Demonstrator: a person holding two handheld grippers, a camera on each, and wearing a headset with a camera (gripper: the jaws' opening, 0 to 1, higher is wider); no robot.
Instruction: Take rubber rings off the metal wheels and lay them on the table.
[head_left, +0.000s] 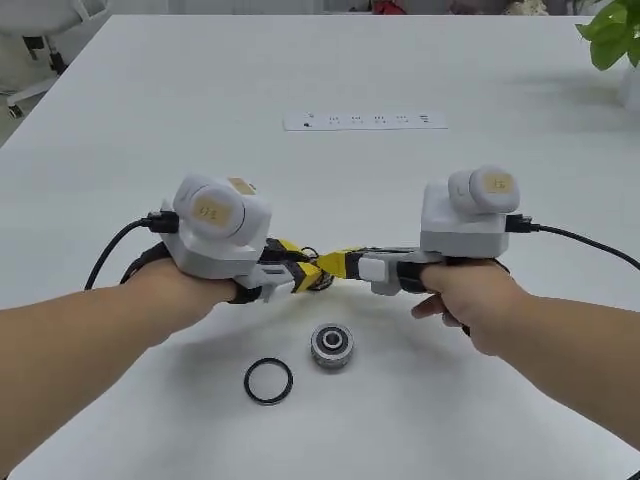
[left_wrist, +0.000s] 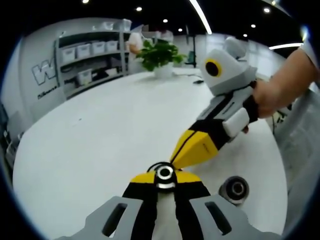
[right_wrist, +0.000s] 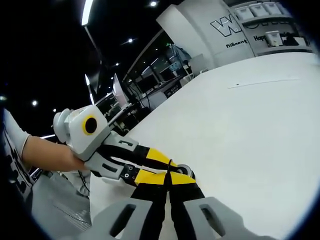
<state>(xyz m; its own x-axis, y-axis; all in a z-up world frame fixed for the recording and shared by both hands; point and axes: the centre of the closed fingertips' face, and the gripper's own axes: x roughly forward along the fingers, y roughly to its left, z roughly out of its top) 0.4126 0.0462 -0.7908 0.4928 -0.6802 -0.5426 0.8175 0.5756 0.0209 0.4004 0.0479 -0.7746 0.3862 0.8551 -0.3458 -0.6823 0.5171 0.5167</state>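
In the head view both grippers meet tip to tip above the table. My left gripper is shut on a small metal wheel with a black rubber ring around it. My right gripper comes in from the other side, its yellow jaws shut on that ring at the wheel's edge. Below them a second metal wheel lies bare on the white table. A loose black rubber ring lies flat just left of it.
A white power strip lies across the table's far middle. A potted plant stands at the far right corner. An office chair sits beyond the table's far left edge.
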